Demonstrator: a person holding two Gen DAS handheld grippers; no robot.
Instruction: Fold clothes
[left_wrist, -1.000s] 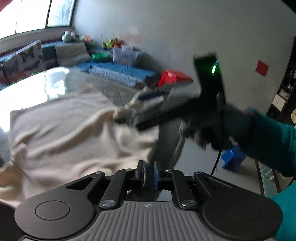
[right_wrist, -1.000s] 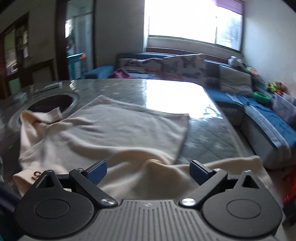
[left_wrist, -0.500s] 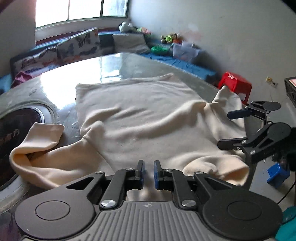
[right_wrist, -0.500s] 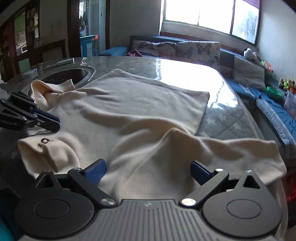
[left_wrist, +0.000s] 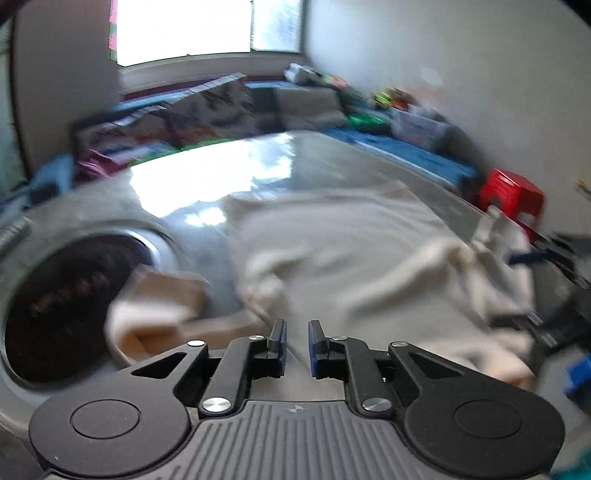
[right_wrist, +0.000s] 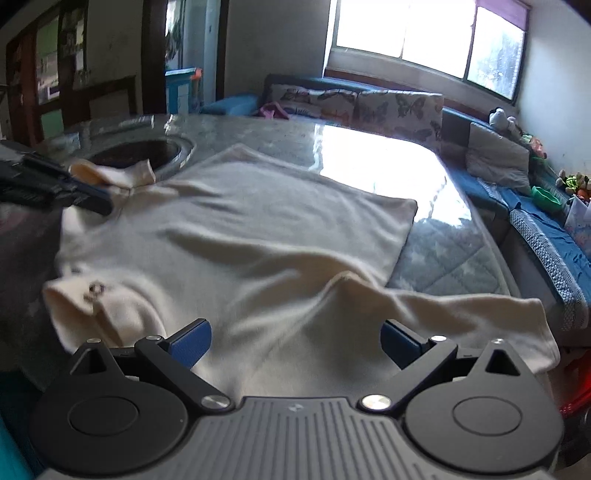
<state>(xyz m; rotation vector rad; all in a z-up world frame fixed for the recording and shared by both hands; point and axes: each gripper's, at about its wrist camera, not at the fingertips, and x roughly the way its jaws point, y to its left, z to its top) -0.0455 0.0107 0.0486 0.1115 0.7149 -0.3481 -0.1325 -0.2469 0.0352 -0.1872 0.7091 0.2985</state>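
A cream long-sleeved sweater (right_wrist: 258, 221) lies spread on a glossy grey table (right_wrist: 369, 155), rumpled near me. Its right sleeve (right_wrist: 480, 310) reaches toward the table edge, and its left sleeve cuff (right_wrist: 122, 173) lies folded by a round dark recess. My right gripper (right_wrist: 295, 341) hovers open and wide over the sweater's near part, holding nothing. My left gripper (left_wrist: 296, 345) is shut with only a narrow slit between its blue pads, and no cloth is visibly pinched. The left wrist view is motion-blurred and shows the sweater (left_wrist: 351, 251). In the right wrist view the left gripper (right_wrist: 85, 197) sits beside the left cuff.
A round dark recess (left_wrist: 55, 295) is set into the table at the left. A sofa with cushions (right_wrist: 369, 107) runs behind the table under the window. A red stool (left_wrist: 511, 192) stands past the table's right edge. A blue mattress (right_wrist: 546, 229) lies at the right.
The left wrist view has swung left and blurred as the left gripper moves toward the left cuff. The right gripper stayed open and came a little closer over the sweater.
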